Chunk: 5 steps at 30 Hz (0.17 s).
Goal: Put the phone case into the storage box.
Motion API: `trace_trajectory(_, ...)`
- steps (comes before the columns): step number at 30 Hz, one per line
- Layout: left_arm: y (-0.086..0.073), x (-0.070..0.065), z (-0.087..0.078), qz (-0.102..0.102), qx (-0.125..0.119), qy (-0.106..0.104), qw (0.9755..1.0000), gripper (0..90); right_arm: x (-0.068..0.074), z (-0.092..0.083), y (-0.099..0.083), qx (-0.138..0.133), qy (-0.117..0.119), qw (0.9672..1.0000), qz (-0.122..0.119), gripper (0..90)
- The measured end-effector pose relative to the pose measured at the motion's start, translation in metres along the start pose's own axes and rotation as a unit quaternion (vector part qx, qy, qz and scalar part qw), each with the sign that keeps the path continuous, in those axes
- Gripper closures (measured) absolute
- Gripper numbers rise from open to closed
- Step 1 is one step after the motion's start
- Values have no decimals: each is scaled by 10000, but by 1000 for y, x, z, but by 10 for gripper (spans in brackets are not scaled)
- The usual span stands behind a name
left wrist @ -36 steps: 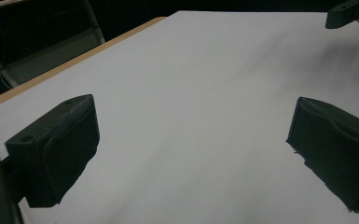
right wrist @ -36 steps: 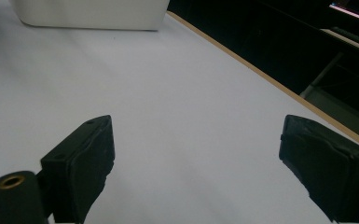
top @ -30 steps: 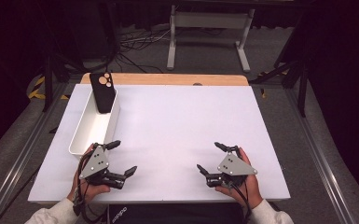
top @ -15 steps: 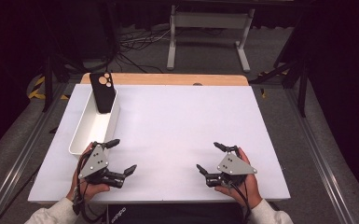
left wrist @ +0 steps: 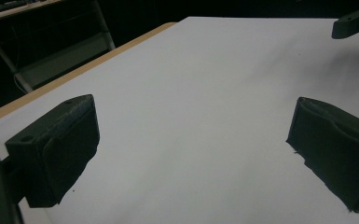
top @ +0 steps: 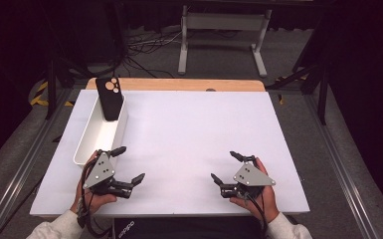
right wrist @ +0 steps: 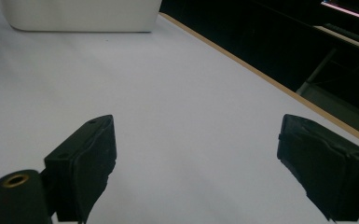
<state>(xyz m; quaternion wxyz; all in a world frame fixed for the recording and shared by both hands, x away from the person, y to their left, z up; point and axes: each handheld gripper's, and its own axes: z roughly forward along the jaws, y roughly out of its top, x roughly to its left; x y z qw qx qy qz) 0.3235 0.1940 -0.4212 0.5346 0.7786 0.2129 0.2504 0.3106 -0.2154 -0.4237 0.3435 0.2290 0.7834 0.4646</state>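
While both tongs gape, writing stays illegible.

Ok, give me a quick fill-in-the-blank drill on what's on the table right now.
1. The black phone case leans upright at the far end of the white ____.
2. The jaws of the left gripper stand ____.
3. The bin lies nearer the ____ gripper than the other.
4. The right gripper holds ____.

Missing words: bin; open; left; nothing
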Motion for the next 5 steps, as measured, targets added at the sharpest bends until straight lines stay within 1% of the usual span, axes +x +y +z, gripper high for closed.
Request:
trace_trajectory(2, 0, 0, 0, -5, 10, 21, 10000, 27, 0, 0, 0, -17, -13, 10000, 14, 125)
trace_trajectory(3, 0, 0, 0, -43, 22, -11, 10000, 27, 0, 0, 0, -9, -2, 10000, 23, 126)
trace_trajectory(4, 0, -1, 0, -28, 36, 6, 10000, 27, 0, 1, 0, 7, 19, 10000, 50, 125)
trace_trajectory(5, 0, -1, 1, -39, 2, 20, 10000, 27, -1, 2, 0, 17, 39, 10000, 69, 126)
